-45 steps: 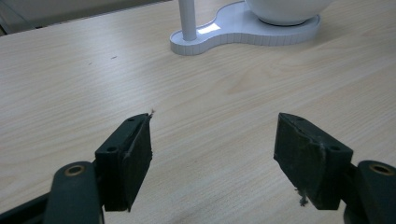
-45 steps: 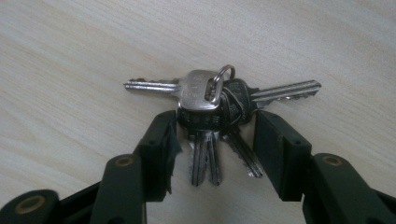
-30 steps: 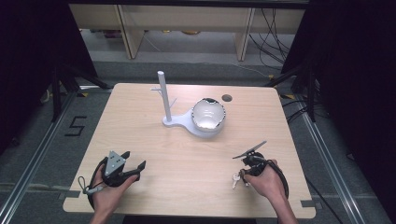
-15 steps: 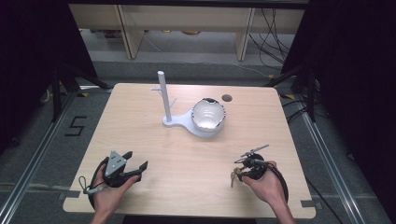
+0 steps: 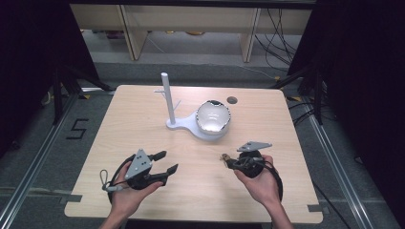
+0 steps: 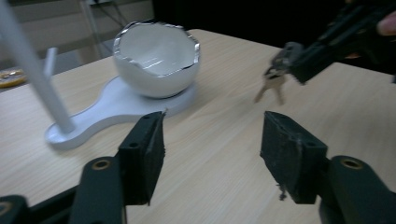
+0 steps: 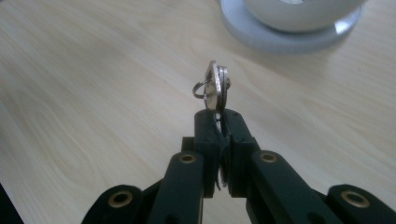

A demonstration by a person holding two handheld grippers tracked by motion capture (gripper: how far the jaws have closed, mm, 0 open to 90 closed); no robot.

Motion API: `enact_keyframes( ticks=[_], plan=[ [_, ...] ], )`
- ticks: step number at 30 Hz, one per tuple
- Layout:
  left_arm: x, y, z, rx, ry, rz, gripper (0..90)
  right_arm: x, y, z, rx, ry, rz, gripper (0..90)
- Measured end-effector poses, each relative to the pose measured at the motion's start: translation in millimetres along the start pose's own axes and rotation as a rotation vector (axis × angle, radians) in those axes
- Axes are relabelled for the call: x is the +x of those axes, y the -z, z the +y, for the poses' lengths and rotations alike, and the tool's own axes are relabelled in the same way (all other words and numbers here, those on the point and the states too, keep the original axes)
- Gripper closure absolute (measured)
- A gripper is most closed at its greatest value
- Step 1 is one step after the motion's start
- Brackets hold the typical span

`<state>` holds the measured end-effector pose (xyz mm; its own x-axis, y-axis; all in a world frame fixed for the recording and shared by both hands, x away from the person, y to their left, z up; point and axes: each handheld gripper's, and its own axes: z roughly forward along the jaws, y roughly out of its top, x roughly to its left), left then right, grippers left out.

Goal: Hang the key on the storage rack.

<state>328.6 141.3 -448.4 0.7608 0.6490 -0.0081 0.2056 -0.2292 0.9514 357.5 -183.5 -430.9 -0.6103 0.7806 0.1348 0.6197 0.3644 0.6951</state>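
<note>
A small bunch of keys (image 5: pixel 223 156) hangs just above the table, with my right gripper (image 5: pixel 228 160) shut on it. In the right gripper view the keys (image 7: pixel 215 88) and their ring stick out of the closed jaws of that gripper (image 7: pixel 219 126). My left gripper (image 5: pixel 167 161) is at the front left with nothing between its pads; its jaws have just been closing. In the left gripper view its gap (image 6: pixel 212 154) faces the keys (image 6: pixel 271 86). A white stand (image 5: pixel 184 125) carries an upright post (image 5: pixel 165 95) and an egg-shaped bowl (image 5: pixel 213 117).
A wooden table (image 5: pixel 133 119) holds everything. A dark round spot (image 5: pixel 232 100) lies behind the bowl. Black frame legs and cables stand on the floor beyond the table's sides, and wooden shelving is at the back.
The right gripper has lifted the keys and swung them left toward the table's middle. The left gripper has moved right and forward, and its jaws stand narrower.
</note>
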Motion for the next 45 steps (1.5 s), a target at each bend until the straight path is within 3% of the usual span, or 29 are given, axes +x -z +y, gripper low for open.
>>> enact_keyframes(
  ticks=[7, 10, 11, 12, 17, 20, 21, 22, 23, 24, 25, 27, 30, 31, 33, 34, 35, 36, 39, 45],
  plan=[
    [-13.8, -28.0, 3.7, 0.030, -0.038, -0.095, 58.0, 16.1, -5.8, 21.0, -0.092, 0.043, 0.048, 86.4],
    [-15.7, -36.6, 4.8, 0.030, -0.022, -0.113, 58.6, 20.3, -3.8, 26.2, -0.093, 0.036, 0.053, 86.3],
    [-16.9, -40.3, 6.0, 0.028, -0.017, -0.114, 58.3, 21.3, -4.7, 29.4, -0.096, 0.067, 0.062, 86.3],
    [-19.0, -46.3, 8.7, 0.026, -0.028, -0.120, 57.7, 25.3, -4.1, 33.0, -0.095, 0.061, 0.077, 86.3],
    [-22.7, -62.8, 12.3, 0.031, -0.035, -0.114, 61.5, 30.9, -5.3, 37.5, -0.096, 0.072, 0.080, 86.3],
    [-20.5, -69.1, 8.9, 0.039, 0.021, -0.105, 63.1, 32.0, -4.8, 38.4, -0.104, 0.074, 0.092, 86.3],
    [-19.8, -70.6, 7.7, 0.047, 0.045, -0.103, 62.8, 34.5, -3.3, 38.2, -0.098, 0.050, 0.097, 86.3],
    [-19.3, -73.0, 6.3, 0.043, 0.055, -0.108, 62.2, 33.1, -4.2, 38.9, -0.112, 0.072, 0.105, 86.4],
    [-19.4, -74.6, 5.4, 0.046, 0.060, -0.106, 61.3, 31.6, -5.0, 39.5, -0.126, 0.103, 0.109, 86.4],
    [-19.4, -74.6, 5.4, 0.046, 0.060, -0.106, 60.6, 32.9, -3.7, 39.6, -0.123, 0.077, 0.110, 86.4],
    [-20.3, -76.4, 4.6, 0.046, 0.072, -0.102, 59.1, 33.8, -2.1, 40.0, -0.126, 0.074, 0.094, 86.4],
    [-20.7, -79.5, 4.3, 0.052, 0.076, -0.095, 57.6, 34.4, -1.4, 41.0, -0.117, 0.071, 0.105, 86.4],
    [-22.3, -82.6, 5.7, 0.046, 0.074, -0.102, 57.4, 34.6, -2.2, 42.1, -0.124, 0.100, 0.109, 86.3],
    [-22.9, -83.2, 6.2, 0.045, 0.070, -0.105, 58.2, 37.1, -2.3, 41.5, -0.115, 0.061, 0.117, 86.3],
    [-23.7, -84.6, 7.0, 0.051, 0.055, -0.109, 60.9, 35.2, -4.5, 42.2, -0.126, 0.110, 0.116, 86.3],
    [-23.7, -84.6, 7.0, 0.051, 0.055, -0.109, 62.6, 35.2, -4.5, 42.2, -0.126, 0.110, 0.116, 86.3],
    [-23.8, -85.3, 7.2, 0.068, 0.065, -0.103, 64.8, 38.6, -4.6, 41.5, -0.119, 0.070, 0.122, 86.4],
    [-23.0, -86.5, 6.8, 0.067, 0.080, -0.116, 66.7, 39.1, -5.2, 41.2, -0.121, 0.075, 0.128, 86.4],
    [-21.6, -85.8, 6.5, 0.081, 0.099, -0.102, 73.6, 38.8, -4.8, 41.4, -0.120, 0.086, 0.128, 86.4],
    [-20.2, -83.4, 6.9, 0.084, 0.103, -0.093, 82.5, 38.3, -4.5, 41.8, -0.121, 0.078, 0.144, 86.3]
  ],
)
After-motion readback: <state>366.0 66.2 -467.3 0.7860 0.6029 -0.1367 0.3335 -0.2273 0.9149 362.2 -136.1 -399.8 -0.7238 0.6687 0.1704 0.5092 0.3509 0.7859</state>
